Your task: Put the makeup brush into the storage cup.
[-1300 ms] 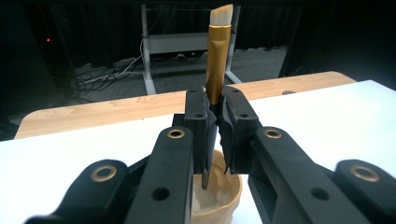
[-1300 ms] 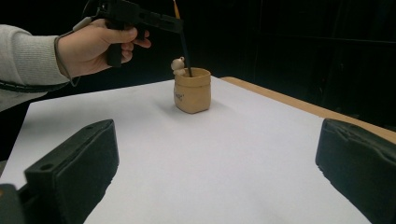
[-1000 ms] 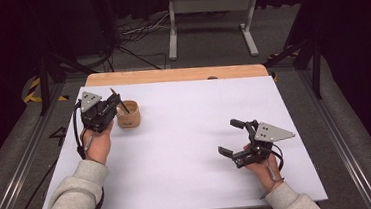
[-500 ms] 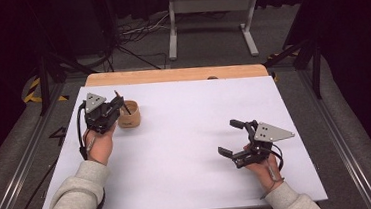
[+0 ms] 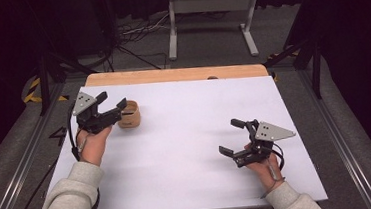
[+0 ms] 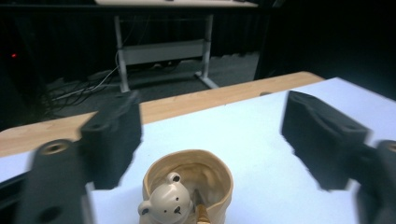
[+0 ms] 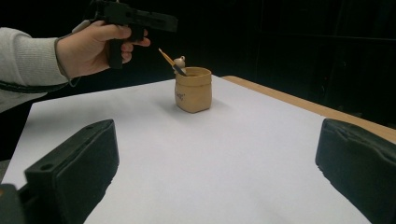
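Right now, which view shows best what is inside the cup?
The left gripper view: it looks down into the cup, showing a small bear figure and a stick's end at the rim. The right gripper view shows the cup from the side, with bear and stick poking above it. In the high view the cup is small.

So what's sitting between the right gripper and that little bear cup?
Nothing: in the high view, only bare white table stretches from the right gripper to the bear cup. The right gripper view shows the same.
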`<action>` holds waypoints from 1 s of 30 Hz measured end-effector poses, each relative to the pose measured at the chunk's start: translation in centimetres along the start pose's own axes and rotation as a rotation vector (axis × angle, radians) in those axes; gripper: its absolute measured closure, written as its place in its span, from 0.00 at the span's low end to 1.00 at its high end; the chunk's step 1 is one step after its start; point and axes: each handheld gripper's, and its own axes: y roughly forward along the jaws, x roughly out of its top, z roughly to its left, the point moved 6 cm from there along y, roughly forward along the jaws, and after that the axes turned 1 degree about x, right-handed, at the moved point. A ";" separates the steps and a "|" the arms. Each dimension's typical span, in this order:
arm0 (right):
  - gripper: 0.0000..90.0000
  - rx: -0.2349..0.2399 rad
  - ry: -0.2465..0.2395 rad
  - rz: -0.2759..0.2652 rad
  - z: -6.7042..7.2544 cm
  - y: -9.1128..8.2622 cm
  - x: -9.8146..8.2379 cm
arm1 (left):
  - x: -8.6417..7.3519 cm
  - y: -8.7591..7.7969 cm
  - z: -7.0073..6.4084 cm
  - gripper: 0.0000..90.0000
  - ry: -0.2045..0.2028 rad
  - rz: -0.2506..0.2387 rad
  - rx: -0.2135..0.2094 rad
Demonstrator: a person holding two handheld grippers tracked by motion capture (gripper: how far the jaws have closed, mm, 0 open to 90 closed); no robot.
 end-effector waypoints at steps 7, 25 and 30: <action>0.00 -0.013 -0.006 0.009 -0.6 -0.2 0.2 | 0.3 -1.6 -0.2 0.05 0.020 -0.027 -0.064; 0.00 -0.079 -0.020 0.033 -2.5 -1.9 0.2 | -1.4 -6.5 -1.5 0.01 0.041 -0.047 -0.208; 0.00 -0.090 -0.025 0.036 -2.5 -2.1 -0.1 | -2.4 -7.3 -1.5 0.01 0.031 -0.042 -0.221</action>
